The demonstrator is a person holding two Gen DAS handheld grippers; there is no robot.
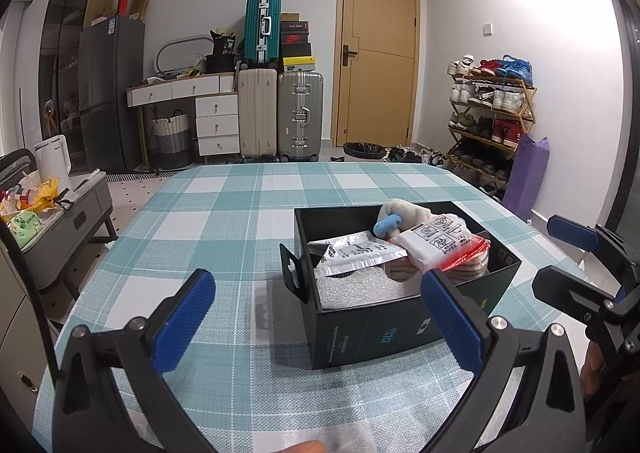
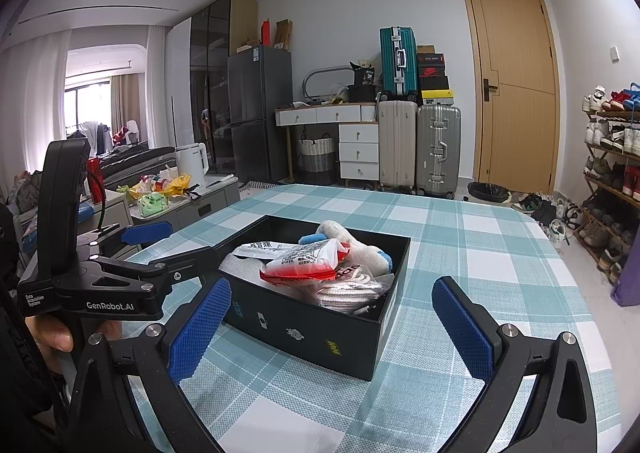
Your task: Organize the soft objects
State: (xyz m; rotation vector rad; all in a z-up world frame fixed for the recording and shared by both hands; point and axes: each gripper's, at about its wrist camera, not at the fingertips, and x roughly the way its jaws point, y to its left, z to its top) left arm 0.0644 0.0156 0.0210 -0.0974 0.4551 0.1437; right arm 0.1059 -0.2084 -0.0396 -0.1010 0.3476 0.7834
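Note:
A black open box [image 1: 360, 329] [image 2: 312, 329] stands on the checked table. Inside lie a white plush toy with blue parts [image 1: 394, 215] [image 2: 360, 249], a white and red plastic pack [image 1: 440, 243] [image 2: 308, 261], a silver-white pouch [image 1: 356, 253] [image 2: 260, 247], striped folded cloth [image 2: 352, 291] and white foam [image 1: 356, 289]. My left gripper [image 1: 320, 313] is open and empty, just in front of the box's near left corner. My right gripper [image 2: 332, 325] is open and empty, near the box's front side. The left gripper also shows in the right wrist view [image 2: 168, 249], at the box's left.
The teal and white checked tablecloth [image 1: 224, 213] covers the table. A grey side cabinet with a kettle and bags [image 1: 60, 213] stands left of the table. Suitcases [image 1: 280, 113], a door and a shoe rack [image 1: 492, 121] are beyond the far edge.

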